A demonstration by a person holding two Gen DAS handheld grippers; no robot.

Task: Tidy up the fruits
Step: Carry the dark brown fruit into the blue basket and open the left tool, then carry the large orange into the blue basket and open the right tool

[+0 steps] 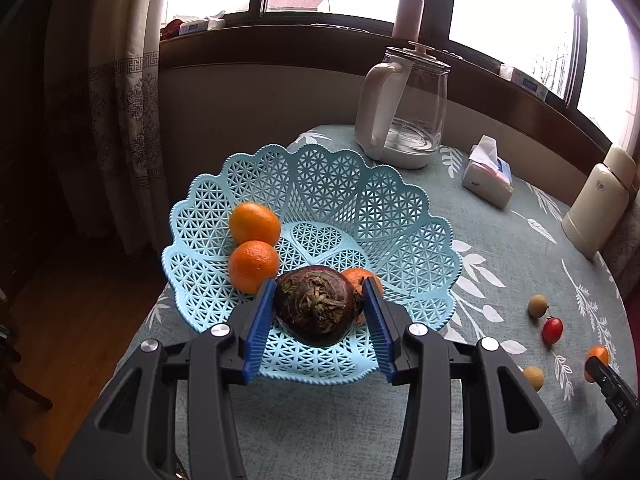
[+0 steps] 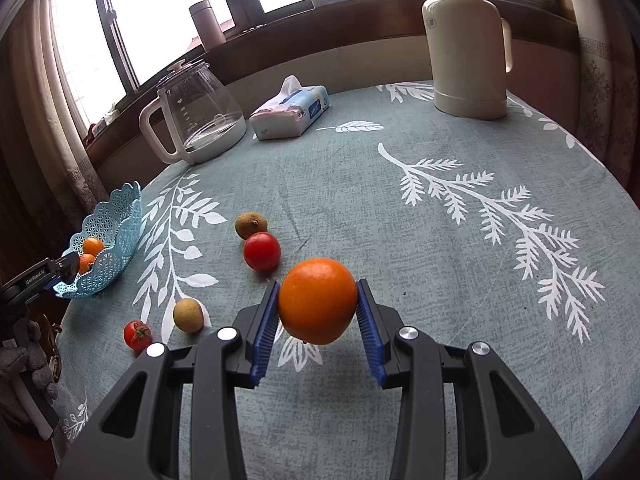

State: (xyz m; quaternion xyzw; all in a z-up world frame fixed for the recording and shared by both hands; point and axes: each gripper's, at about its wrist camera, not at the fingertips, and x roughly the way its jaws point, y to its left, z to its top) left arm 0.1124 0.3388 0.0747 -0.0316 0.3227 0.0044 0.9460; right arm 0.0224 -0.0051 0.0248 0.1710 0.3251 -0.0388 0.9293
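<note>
My left gripper is shut on a dark purple-brown fruit, held low over the front of the light blue lattice basket. Two oranges lie at the basket's left, and a third orange is partly hidden behind the dark fruit. In the right wrist view my right gripper is shut on an orange, raised just off the tablecloth. Loose on the cloth are two brownish longans and two red tomatoes. The basket sits far left.
A glass kettle, a tissue pack and a cream thermos stand along the table's far side by the windowsill. The round table's edge drops off left of the basket, towards the curtain and wooden floor.
</note>
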